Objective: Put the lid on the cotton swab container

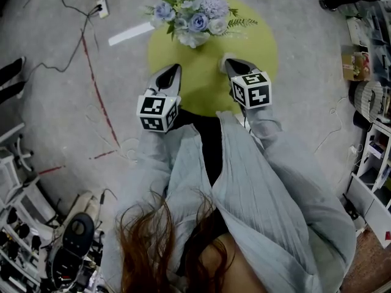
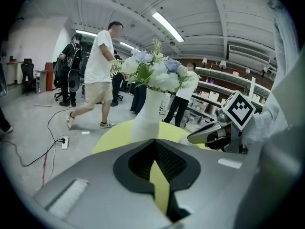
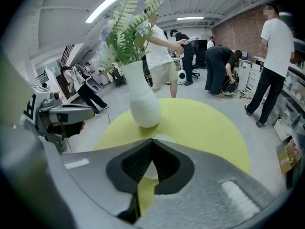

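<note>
No words, numbers or brand names can be read anywhere here. The cube (image 1: 157, 112) on the left gripper (image 1: 171, 74) and the cube (image 1: 252, 90) on the right gripper (image 1: 230, 65) show only black and white square shapes, not letters. The boxes on the shelves at the side are too small and blurry to read.

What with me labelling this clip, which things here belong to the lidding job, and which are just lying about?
Job:
left gripper, shut, empty
right gripper, shut, empty
small white round thing at the right gripper's tip, perhaps container or lid, cannot tell
yellow-green table, the work surface

Lying about:
vase of flowers
power strip on the floor
</note>
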Tool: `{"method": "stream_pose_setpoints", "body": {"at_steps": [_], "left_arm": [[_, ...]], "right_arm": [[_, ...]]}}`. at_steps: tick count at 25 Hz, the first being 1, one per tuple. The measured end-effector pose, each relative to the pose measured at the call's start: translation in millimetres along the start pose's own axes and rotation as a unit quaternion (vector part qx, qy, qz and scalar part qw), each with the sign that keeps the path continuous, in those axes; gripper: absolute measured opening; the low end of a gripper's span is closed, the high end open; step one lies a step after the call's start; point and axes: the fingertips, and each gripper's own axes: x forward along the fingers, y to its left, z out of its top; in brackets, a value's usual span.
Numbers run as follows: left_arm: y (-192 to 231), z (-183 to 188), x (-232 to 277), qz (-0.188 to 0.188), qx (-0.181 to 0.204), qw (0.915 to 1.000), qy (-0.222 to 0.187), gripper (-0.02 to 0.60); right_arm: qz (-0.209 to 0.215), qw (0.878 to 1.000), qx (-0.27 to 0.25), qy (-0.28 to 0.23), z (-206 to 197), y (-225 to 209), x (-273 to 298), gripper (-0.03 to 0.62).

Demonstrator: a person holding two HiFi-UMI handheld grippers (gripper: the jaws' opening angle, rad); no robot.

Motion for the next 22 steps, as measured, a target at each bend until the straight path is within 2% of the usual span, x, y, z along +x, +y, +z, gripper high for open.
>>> {"method": "stream_pose_setpoints", "body": {"at_steps": [4, 9, 22], "left_arm": [[-1.5, 6.4, -4.8, 0.004, 0.007, 0.9999, -0.007, 0.020], [-11.2, 16.0, -14.4, 0.006, 0.011, 0.9997, -0.022, 0.020], [-69.6, 36.9, -39.4, -0.013, 0.023, 0.9978, -0.060, 0.020]], "right_arm": [[0.003, 0.999, -0.001, -0.046, 9.3, 1.2, -9.9, 0.002], [0.004, 0.997, 0.004, -0.076, 17.9, -0.6, -27.7, 0.002], [0.014, 0.987, 0.021, -0.156, 16.6, -5.8, -105.5, 0.002]]}}
